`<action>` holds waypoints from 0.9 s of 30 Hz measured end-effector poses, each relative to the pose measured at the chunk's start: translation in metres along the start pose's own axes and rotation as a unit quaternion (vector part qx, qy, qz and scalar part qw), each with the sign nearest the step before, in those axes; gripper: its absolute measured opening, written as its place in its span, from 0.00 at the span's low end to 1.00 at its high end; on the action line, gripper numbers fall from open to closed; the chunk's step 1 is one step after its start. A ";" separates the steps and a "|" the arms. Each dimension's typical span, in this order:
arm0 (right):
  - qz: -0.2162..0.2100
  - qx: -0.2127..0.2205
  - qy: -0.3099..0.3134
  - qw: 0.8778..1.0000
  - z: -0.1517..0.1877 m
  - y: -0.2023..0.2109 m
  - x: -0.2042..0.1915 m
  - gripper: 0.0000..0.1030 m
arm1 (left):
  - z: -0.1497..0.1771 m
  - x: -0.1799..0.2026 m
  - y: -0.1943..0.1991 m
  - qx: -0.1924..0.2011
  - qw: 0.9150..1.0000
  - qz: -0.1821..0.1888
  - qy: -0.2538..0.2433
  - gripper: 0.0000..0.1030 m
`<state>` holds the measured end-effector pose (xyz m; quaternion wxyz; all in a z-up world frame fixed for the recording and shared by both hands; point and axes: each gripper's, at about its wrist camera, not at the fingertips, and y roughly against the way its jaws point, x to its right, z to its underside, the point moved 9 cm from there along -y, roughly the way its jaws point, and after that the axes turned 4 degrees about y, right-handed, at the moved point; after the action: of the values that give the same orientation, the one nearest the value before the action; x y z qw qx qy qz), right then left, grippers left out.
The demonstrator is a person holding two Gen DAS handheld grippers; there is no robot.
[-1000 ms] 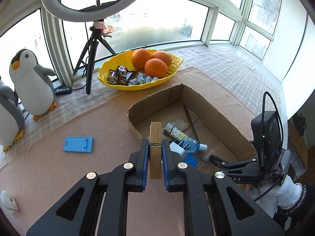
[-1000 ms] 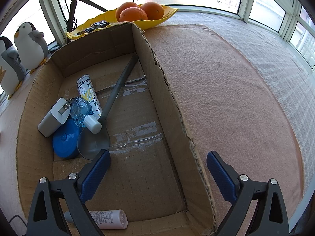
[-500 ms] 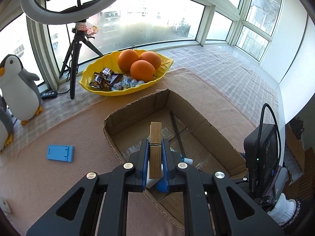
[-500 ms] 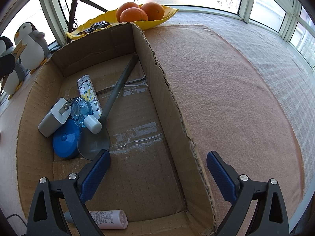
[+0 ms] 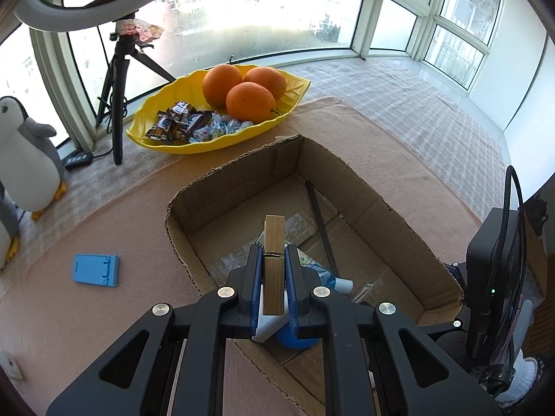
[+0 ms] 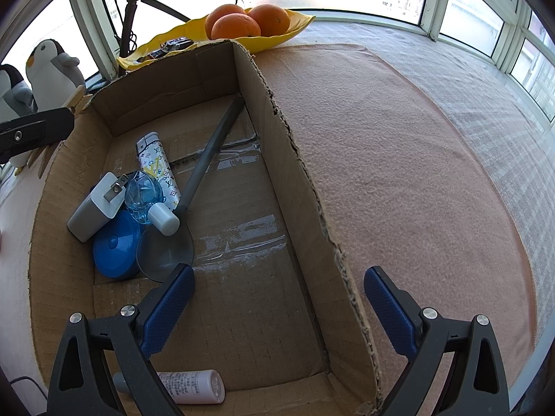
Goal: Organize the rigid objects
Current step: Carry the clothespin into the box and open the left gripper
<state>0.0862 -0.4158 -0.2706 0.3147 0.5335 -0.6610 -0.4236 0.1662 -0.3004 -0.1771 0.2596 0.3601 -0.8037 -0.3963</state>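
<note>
The left tool (image 5: 274, 277) is clamped narrow on a pale wooden clothespin (image 5: 274, 242), its blue pads pressing the pin's flat sides. The pin's long axis runs straight out along the fingers, with its far end sticking out beyond the tips. The tool points steeply downward, and the pin hangs over the near-left corner of the open brown cardboard box (image 5: 399, 215), just above the things already lying there. From the right wrist view the same tool appears at the box's left wall, the pin's tip showing above the rim, so I judge the pin has crossed the wall but is not yet low inside.

Directly beneath the pin lie a white plug adapter (image 6: 95, 208), a round blue plastic case (image 6: 116, 248), a small clear blue bottle with a white cap (image 6: 145, 194), a white patterned tube (image 6: 158, 166) and a long grey spoon (image 6: 194, 187) lying diagonally across the floor. A white squeeze bottle (image 6: 189, 386) rests at the near wall.

The right tool (image 6: 277, 306) stands wide and empty, straddling the box's right wall, pointing down. A flat blue plastic phone stand (image 5: 95, 270) remains on the pink cloth of the table (image 5: 399, 145), to the left of the box and nearer the left hand.

The likely next move is to lower the pin and let go.
</note>
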 end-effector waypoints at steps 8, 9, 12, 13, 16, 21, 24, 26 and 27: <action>0.000 0.000 0.000 1.000 0.000 0.000 0.000 0.94 | 0.000 0.005 -0.003 -0.006 1.000 0.006 -0.006 0.11; 0.000 0.000 0.000 1.000 0.000 0.000 0.000 0.94 | 0.000 0.006 -0.003 -0.005 1.000 0.005 -0.010 0.11; 0.000 0.000 0.000 1.000 0.000 0.000 0.000 0.94 | 0.000 0.010 -0.002 -0.007 1.000 0.010 -0.014 0.22; 0.000 0.000 0.000 1.000 0.000 0.000 0.000 0.94 | 0.000 0.011 -0.001 -0.005 1.000 0.010 -0.013 0.30; 0.000 0.000 0.000 1.000 0.000 0.000 0.000 0.94 | -0.003 0.011 0.003 0.007 1.000 0.009 -0.014 0.55; 0.000 0.000 0.000 1.000 0.000 0.000 0.000 0.94 | -0.004 0.012 0.005 0.008 1.000 0.012 -0.017 0.55; 0.000 0.000 0.000 1.000 0.000 -0.001 0.000 0.94 | -0.004 0.014 0.005 0.007 1.000 0.014 -0.021 0.55; 0.000 0.000 0.000 1.000 0.000 -0.001 0.000 0.94 | -0.004 0.015 0.006 0.009 1.000 0.014 -0.023 0.55; 0.000 0.000 0.000 1.000 0.000 -0.001 0.000 0.94 | -0.004 0.015 0.006 0.009 1.000 0.014 -0.023 0.55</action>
<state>0.0862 -0.4161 -0.2713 0.3147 0.5332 -0.6611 -0.4238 0.1577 -0.3115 -0.1678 0.2436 0.3415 -0.8180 -0.3937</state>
